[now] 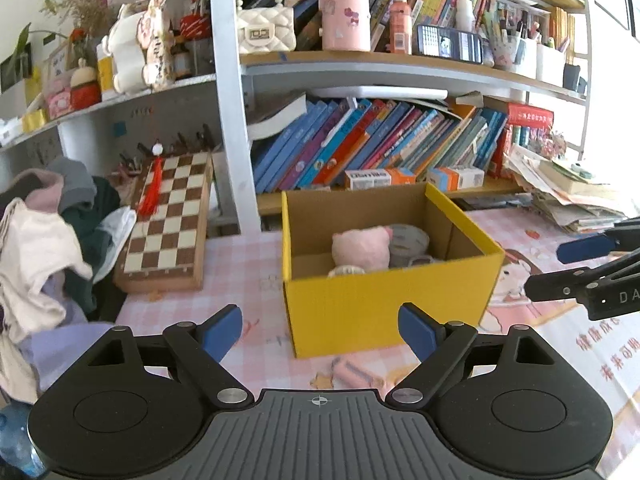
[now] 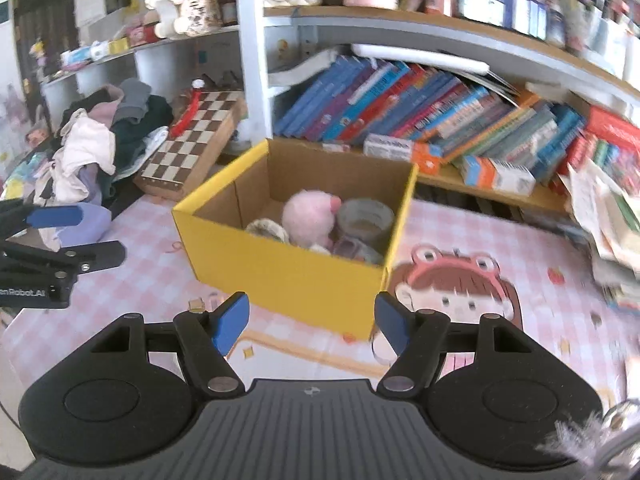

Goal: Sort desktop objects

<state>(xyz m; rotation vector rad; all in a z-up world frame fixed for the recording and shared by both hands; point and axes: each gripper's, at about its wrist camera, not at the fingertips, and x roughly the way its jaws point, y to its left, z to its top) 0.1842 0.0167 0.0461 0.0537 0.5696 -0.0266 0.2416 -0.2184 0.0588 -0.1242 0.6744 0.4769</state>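
- Yellow box [image 1: 384, 304] stands open on the pink checked table cover [image 1: 236, 268], in front of the bookshelf; inside lie a pink plush toy [image 1: 362, 248] and a grey tape roll [image 1: 408, 240].
- Left gripper [image 1: 320, 330] hangs before the box's near wall, jaws spread wide, nothing between the blue pads.
- Right gripper [image 2: 312, 320] faces the box's corner, jaws apart and empty.
- Only the left view shows a small pink item [image 1: 354, 372] on the table just in front of the box, and sharp shelf contents.
- Only the right view, partly blurred, shows a cartoon girl [image 2: 452, 296] printed on the cover, and a pale item [image 2: 268, 228] in the box beside the plush toy.
- Both show the chessboard [image 1: 168, 220] leaning left of the box.
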